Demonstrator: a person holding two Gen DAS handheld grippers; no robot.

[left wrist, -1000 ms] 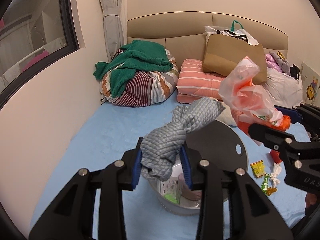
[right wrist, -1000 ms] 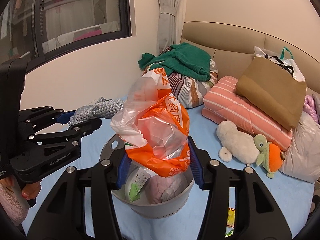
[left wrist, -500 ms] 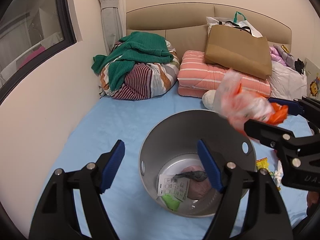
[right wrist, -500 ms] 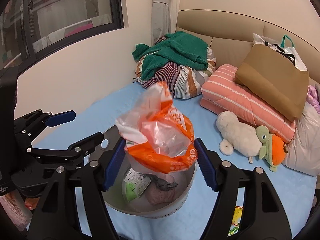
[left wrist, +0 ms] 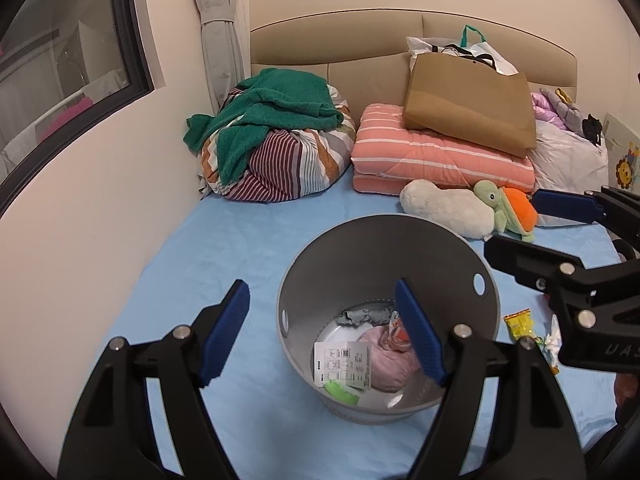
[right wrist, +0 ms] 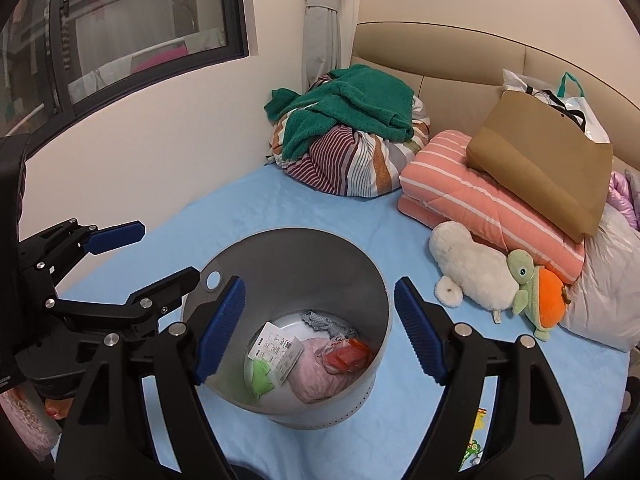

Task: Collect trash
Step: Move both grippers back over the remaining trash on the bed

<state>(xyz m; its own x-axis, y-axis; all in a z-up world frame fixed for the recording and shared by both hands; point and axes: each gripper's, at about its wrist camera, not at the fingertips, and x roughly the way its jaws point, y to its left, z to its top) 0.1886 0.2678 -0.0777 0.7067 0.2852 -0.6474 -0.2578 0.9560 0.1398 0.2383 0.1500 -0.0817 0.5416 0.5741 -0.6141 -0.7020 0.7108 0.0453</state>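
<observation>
Hovering wide open and empty, both the left gripper (left wrist: 322,330) and right gripper (right wrist: 320,328) are flanking the bin (left wrist: 384,240). Reaching for the wrappers (left wrist: 532,330) beyond the right gripper's side is risking clipping and tipping it.

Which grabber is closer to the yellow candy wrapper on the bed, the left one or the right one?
Right. The right gripper hangs just above and beside the yellow wrapper, on the far side of the bin. The left gripper is over the bin's other side, farther away.

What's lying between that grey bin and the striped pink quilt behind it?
In the right wrist view, a white plush toy and a green-and-orange turtle plush lie between the grey bin and the pink quilt, on the blue sheet.
</observation>
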